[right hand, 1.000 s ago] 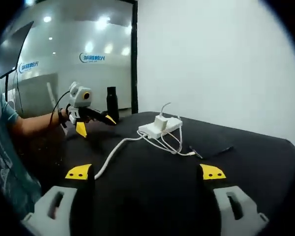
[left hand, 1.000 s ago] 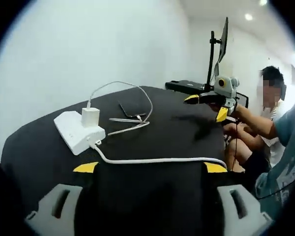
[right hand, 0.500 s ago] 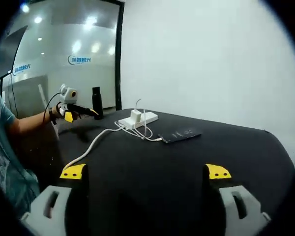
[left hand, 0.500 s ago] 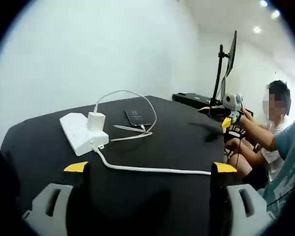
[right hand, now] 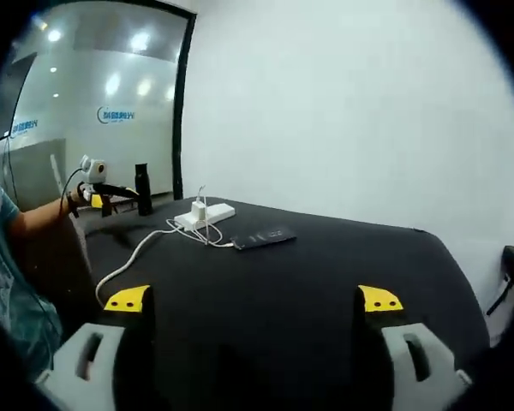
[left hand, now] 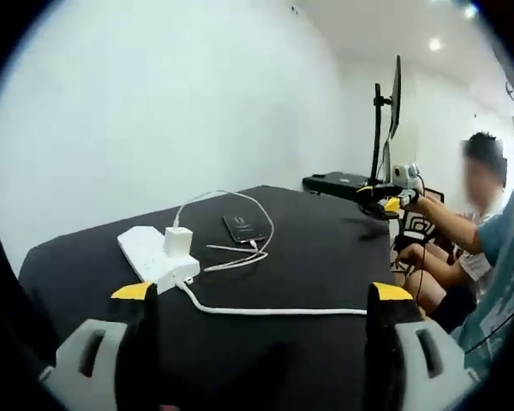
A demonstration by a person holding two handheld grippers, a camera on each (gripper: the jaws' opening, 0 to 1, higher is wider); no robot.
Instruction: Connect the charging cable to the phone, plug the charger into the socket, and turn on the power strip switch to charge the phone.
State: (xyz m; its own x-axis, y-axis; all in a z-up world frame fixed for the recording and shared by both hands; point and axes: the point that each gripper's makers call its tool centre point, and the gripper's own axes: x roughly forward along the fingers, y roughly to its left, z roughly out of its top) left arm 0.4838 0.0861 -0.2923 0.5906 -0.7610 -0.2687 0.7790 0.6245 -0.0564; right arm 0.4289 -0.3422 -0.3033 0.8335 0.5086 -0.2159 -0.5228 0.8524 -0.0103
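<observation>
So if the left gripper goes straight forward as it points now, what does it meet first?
Probably the thick white cord lying across the black table, just ahead of the open left gripper. The power strip sits left of that line. Depth is hard to judge.

Office or lab; monitor on stand [left hand: 394, 94]; glass partition [right hand: 86, 103]
</observation>
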